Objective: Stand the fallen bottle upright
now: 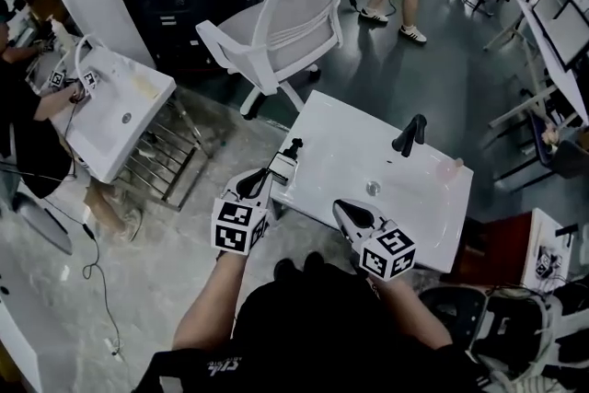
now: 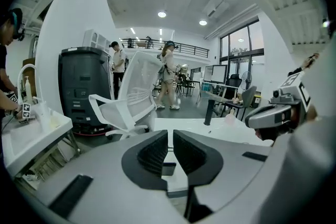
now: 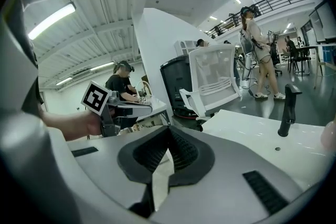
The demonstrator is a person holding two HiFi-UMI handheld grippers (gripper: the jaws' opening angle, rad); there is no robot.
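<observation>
Containers first. White washbasin (image 1: 336,138) directly ahead, black faucet (image 1: 409,135) at its far edge, drain (image 1: 372,188) in the shallow bowl. Fallen bottle (image 1: 450,167) is a pale pinkish shape lying on the basin top to the right of the faucet, near the far right corner; too blurred to make out cap or contents. A small dark-topped pump container (image 1: 287,159) stands at the basin's near left corner, just beyond the left jaw tips.

Left hand-held gripper (image 1: 260,182): clenched on nothing, only a thin slit between the ribbed pads, held at the basin's near left edge. Right hand-held gripper (image 1: 340,207): pads meeting at the tips, nothing between them, held over the near rim. Both are well apart from the bottle.

View differences:
- Head view only: a second washbasin (image 1: 140,110) off to the left, where another person works.
- Left gripper view: faucet and the pink bottle beside it, seen low across the basin top, plus the right hand-held gripper at the frame's right edge.
- Right gripper view: faucet upright at right, bottle only a pink blur at the frame edge — the left hand-held gripper's marker cube shows at left.
- White mesh chair (image 1: 294,23) beyond the basin shows in all three.
</observation>
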